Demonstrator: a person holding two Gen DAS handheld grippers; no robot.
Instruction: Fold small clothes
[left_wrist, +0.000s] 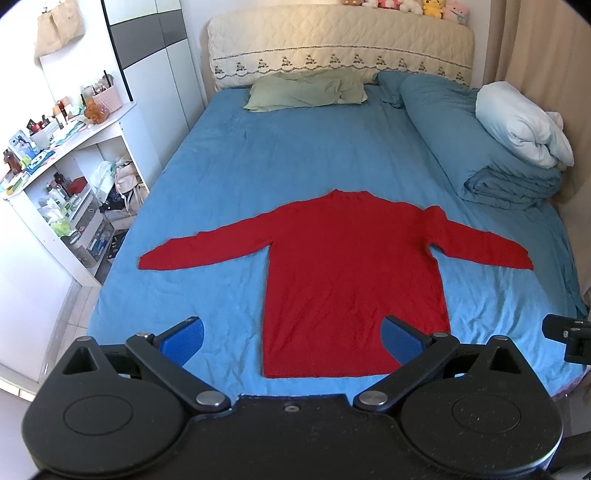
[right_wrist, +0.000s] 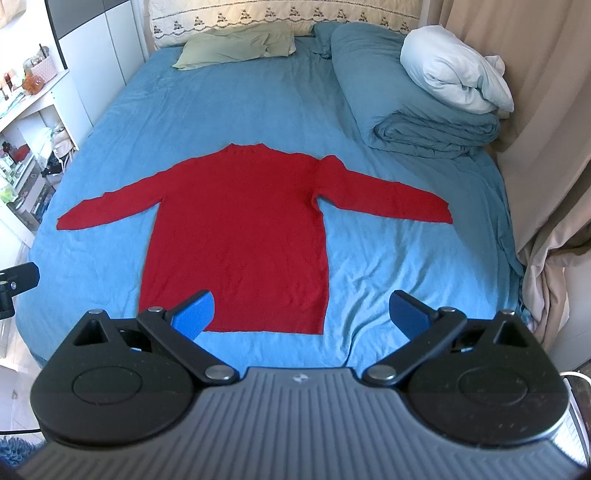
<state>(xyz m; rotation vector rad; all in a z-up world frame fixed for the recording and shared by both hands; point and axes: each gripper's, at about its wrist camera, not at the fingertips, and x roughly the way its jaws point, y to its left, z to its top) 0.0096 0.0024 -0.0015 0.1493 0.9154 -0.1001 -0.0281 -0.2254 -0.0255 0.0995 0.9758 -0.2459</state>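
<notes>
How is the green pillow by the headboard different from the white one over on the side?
The green pillow lies flat and thin on the blue sheet; the white pillow is puffy and bunched, perched on a folded blue duvet. The green one sits against the headboard, while the white one sits near the curtain. Both are rumpled and well away from the red sweater.
</notes>
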